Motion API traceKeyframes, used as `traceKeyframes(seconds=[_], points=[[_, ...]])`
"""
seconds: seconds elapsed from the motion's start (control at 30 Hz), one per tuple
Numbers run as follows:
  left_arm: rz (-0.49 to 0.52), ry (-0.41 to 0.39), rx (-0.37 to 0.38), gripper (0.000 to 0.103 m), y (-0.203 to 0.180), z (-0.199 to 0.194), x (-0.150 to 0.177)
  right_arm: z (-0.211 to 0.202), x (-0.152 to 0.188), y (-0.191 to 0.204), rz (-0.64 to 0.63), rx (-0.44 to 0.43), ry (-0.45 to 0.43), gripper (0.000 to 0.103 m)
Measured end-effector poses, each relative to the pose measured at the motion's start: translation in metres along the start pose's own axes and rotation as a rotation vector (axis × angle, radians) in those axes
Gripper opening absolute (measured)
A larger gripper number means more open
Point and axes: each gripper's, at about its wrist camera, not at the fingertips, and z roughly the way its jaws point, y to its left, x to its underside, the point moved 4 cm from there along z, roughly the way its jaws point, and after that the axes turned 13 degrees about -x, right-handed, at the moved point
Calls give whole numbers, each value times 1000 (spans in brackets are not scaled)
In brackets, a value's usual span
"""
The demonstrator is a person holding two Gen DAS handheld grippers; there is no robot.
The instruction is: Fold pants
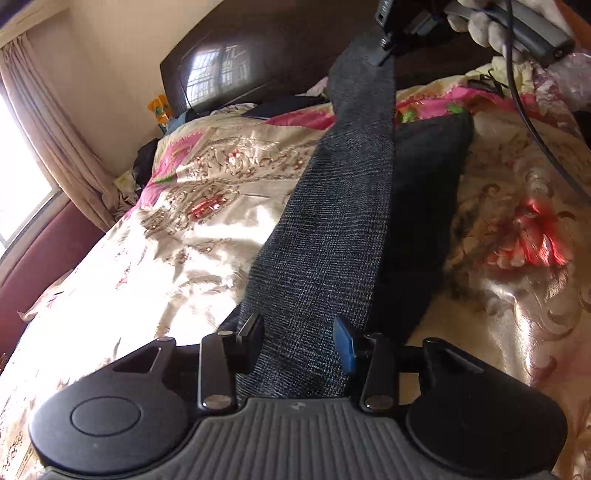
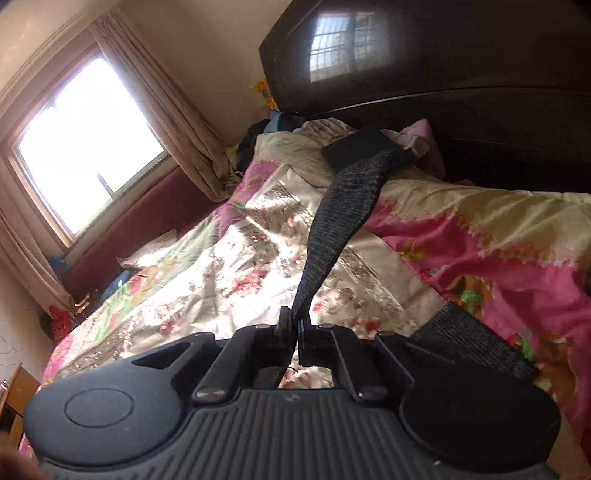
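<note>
Right gripper [image 2: 296,325] jaws pinching pants [image 2: 341,210], left gripper [image 1: 299,332] straddling

The near end of the dark grey woven pants [image 1: 325,236] is hidden beneath the left gripper [image 1: 299,336] body. The gloved hand [image 1: 491,26] is cut off by the top edge. The red floral patch [image 1: 532,236] on the satin bedspread [image 1: 177,229] is blurred.

This is a bedroom in a home. A bed fills most of both views, covered by a shiny satin bedspread [image 2: 229,266] in cream and pink with a floral pattern. At its far end stands a tall, dark glossy wooden headboard [image 2: 461,81] that reflects a barred window. On the left, a bright window [image 2: 85,136] in a cream wall is framed by beige fabric curtains [image 2: 177,122], with loose clothes heaped near the headboard.
</note>
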Motion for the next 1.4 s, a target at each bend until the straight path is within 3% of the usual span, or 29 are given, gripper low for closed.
traceKeyframes(seconds=[0.17, 0.33, 0.4, 0.47, 0.57, 0.7, 0.83, 0.9, 1.07, 1.3, 1.4], points=[[73, 53, 18, 56, -28, 8, 13, 24, 45, -68, 183, 79, 95, 10], [71, 68, 23, 56, -31, 13, 8, 29, 39, -83, 246, 22, 52, 12], [79, 67, 24, 56, -31, 13, 8, 27, 37, -90, 265, 25, 39, 22], [80, 66, 26, 56, -30, 13, 8, 21, 36, -98, 289, 31, 16, 23], [72, 67, 29, 56, -28, 14, 9, 9, 33, -104, 274, 54, -3, 5], [76, 64, 29, 56, -29, 14, 9, -5, 28, -94, 229, 36, -34, 5], [74, 63, 29, 56, -29, 14, 10, -2, 38, -90, 124, 108, -18, 7], [76, 61, 28, 56, -30, 14, 10, 3, 43, -101, 176, 132, 1, 11], [88, 57, 35, 57, -29, 13, 10, -2, 38, -121, 338, 53, -67, 12], [96, 54, 41, 57, -29, 14, 10, -20, 7, -100, 202, 39, -85, 8], [89, 56, 41, 57, -29, 16, 9, -16, 10, -106, 196, 93, -34, 13]])
